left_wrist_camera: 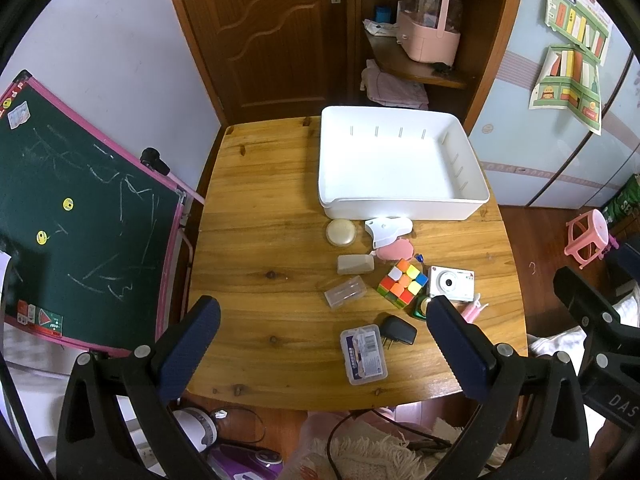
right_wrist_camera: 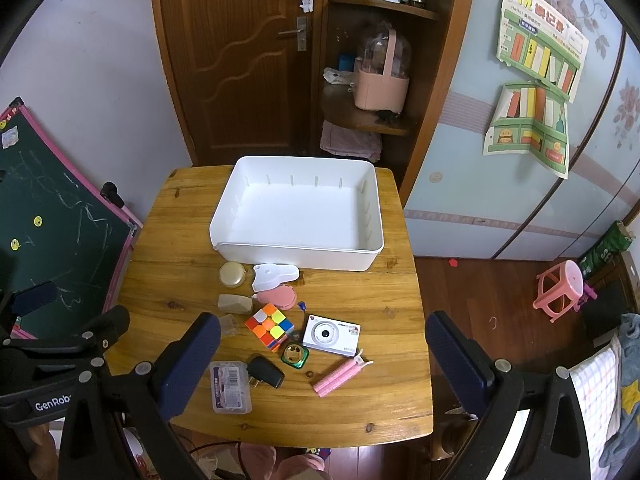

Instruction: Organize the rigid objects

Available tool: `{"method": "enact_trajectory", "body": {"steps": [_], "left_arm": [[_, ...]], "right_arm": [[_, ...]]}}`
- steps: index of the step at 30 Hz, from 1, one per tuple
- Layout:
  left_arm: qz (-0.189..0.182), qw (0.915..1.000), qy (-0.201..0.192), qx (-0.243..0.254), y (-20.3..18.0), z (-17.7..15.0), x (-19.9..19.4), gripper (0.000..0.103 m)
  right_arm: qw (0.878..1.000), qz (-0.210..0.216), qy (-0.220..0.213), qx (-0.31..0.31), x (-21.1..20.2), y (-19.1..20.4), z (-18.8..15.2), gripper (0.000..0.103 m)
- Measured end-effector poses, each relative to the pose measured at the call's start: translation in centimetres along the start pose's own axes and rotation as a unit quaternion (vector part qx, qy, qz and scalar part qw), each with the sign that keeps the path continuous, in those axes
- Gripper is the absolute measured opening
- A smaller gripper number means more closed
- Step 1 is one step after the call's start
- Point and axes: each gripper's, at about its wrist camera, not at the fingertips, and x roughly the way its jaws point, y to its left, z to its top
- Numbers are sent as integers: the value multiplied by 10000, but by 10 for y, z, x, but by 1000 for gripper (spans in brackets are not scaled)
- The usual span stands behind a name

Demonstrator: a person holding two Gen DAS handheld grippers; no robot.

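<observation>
A white bin (left_wrist_camera: 404,202) (right_wrist_camera: 298,254) stands empty at the back of the wooden table (left_wrist_camera: 264,264) (right_wrist_camera: 168,280). In front of it lie a colour cube (left_wrist_camera: 402,283) (right_wrist_camera: 269,326), a white toy camera (left_wrist_camera: 451,283) (right_wrist_camera: 331,335), a black charger (left_wrist_camera: 397,330) (right_wrist_camera: 265,372), a clear labelled box (left_wrist_camera: 363,354) (right_wrist_camera: 231,387), a round cream case (left_wrist_camera: 341,232) (right_wrist_camera: 232,274), a white scoop-like piece (left_wrist_camera: 386,231) (right_wrist_camera: 275,275), a pink disc (right_wrist_camera: 277,295) and pink sticks (right_wrist_camera: 340,376). My left gripper (left_wrist_camera: 322,344) and right gripper (right_wrist_camera: 322,360) are open and empty above the table's front.
A green chalkboard (left_wrist_camera: 76,216) leans left of the table. A wooden door (right_wrist_camera: 236,60) and shelf with a pink basket (right_wrist_camera: 382,88) stand behind. A pink stool (right_wrist_camera: 560,290) is on the floor at right. Cables and an appliance lie below the table's front edge (left_wrist_camera: 240,440).
</observation>
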Motion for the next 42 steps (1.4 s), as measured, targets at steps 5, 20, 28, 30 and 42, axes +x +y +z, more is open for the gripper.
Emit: {"method": "enact_trajectory", "body": {"steps": [5,20,28,30,42], "left_arm": [[2,10000,-6,-1,0,1,0,102],[3,10000,-29,-21,5,9,-6,102],[11,9999,-95,-108,12,12,-12,102],[23,9998,-118,-144,11,5,-14,102],[14,9995,-171,-265,8,-3,-19,102]], "right_arm": [[10000,-9,-9,-3,0,1,-2,102],[9999,54,-131,-57,-10,12,-2,102],[9999,76,-123,-49,-12,11,-2,102],[9999,75,-128,-44,-12,11,-2,102],[9996,154,-235,-92,-21,1,-8,102]]}}
